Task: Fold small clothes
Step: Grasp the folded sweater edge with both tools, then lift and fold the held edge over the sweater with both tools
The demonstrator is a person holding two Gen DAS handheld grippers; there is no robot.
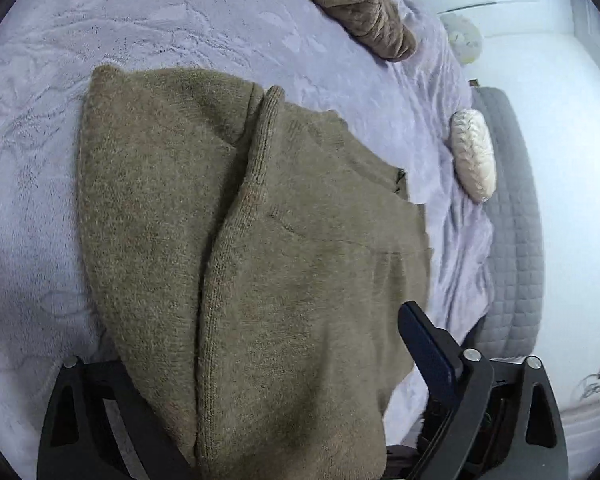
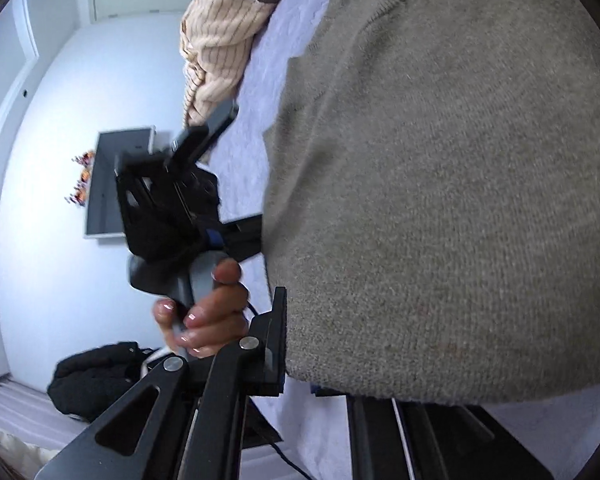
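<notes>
1. An olive knit sweater (image 2: 440,208) fills the right and centre of the frame, draped over the right gripper (image 2: 300,360); only 1 finger (image 2: 276,340) shows clearly at lower centre.
2. At centre left, a hand (image 2: 204,320) grips the left gripper (image 2: 172,200).
3. A striped beige garment (image 2: 220,36) lies at upper centre on the lavender bedspread (image 2: 244,160).
4. A black bag (image 2: 96,380) sits at lower left.
</notes>
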